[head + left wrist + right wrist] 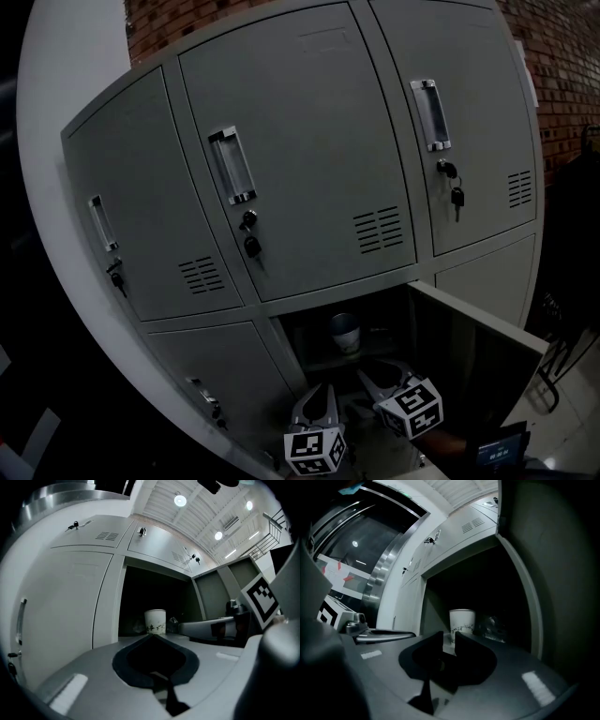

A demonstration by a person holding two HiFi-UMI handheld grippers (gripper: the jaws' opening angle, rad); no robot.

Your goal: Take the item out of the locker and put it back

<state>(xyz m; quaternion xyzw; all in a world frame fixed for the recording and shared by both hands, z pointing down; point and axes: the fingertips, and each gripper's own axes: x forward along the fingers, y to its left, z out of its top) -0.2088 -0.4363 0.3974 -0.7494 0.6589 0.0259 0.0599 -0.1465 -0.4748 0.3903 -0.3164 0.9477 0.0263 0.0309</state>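
A white paper cup [344, 333] with dark print stands upright on the shelf inside the open lower locker compartment [309, 342]. Both grippers are held just in front of that opening, below the cup. My left gripper [323, 394] points at the cup [155, 621]; its jaws meet at the tip [152, 636] and hold nothing. My right gripper [375, 373] stands beside it on the right. Its jaws [449, 637] show a narrow gap with nothing between them, and the cup [462, 620] stands a short way beyond, apart from them.
The compartment's door [478, 347] hangs swung out to the right. The grey lockers above are shut, with keys [251, 246] in their locks. Something crumpled and clear [492, 625] lies beside the cup. A brick wall [562, 75] is at the right.
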